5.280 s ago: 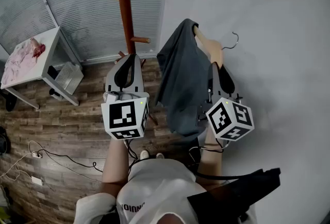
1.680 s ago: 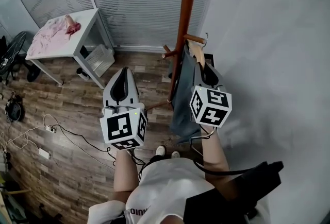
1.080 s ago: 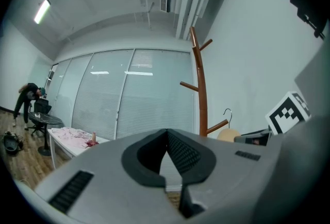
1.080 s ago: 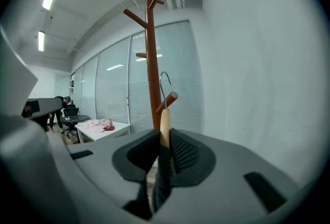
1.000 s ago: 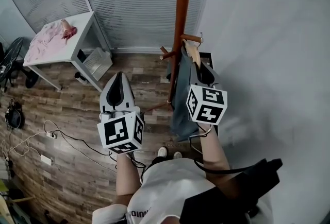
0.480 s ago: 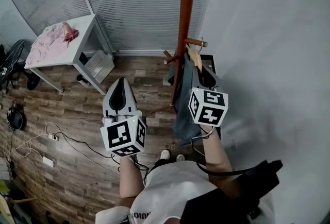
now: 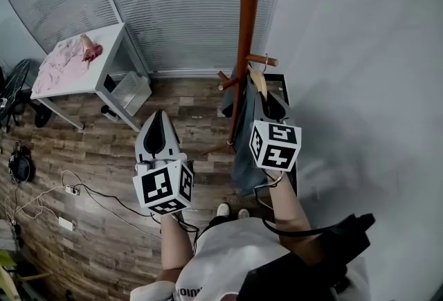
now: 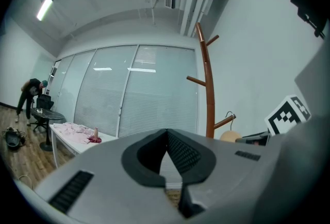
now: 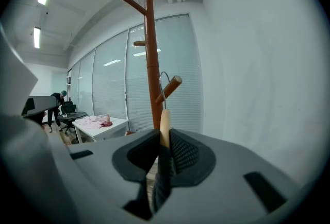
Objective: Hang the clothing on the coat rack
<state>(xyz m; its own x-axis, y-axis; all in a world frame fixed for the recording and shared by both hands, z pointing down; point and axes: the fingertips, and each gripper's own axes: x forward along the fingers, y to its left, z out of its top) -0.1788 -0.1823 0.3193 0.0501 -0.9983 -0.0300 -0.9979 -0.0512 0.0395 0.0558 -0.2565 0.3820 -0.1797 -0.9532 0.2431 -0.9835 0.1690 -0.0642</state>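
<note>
A tall brown coat rack [image 7: 248,30] stands by the white wall. Its short lower peg [image 7: 263,59] points right. My right gripper [image 7: 271,104] is shut on the neck of a wooden hanger [image 7: 259,79]. Grey clothing [image 7: 243,147] hangs from that hanger beside the pole. In the right gripper view the hanger's wood [image 9: 164,125] sits between the pads, and its metal hook [image 9: 161,84] curls at the peg [image 9: 171,85]. I cannot tell whether the hook rests on the peg. My left gripper [image 7: 158,128] hovers to the left of the rack, shut and holding nothing.
A white table [image 7: 104,78] with a pink cloth [image 7: 66,61] stands at the back left, with a wire basket [image 7: 130,92] under it. Cables [image 7: 62,189] lie on the wooden floor. A person [image 8: 28,97] bends over far off in the left gripper view.
My right gripper has carried the hanger and grey clothing from open space on the right up to the rack's lower peg. Over the last second both grippers barely move.
</note>
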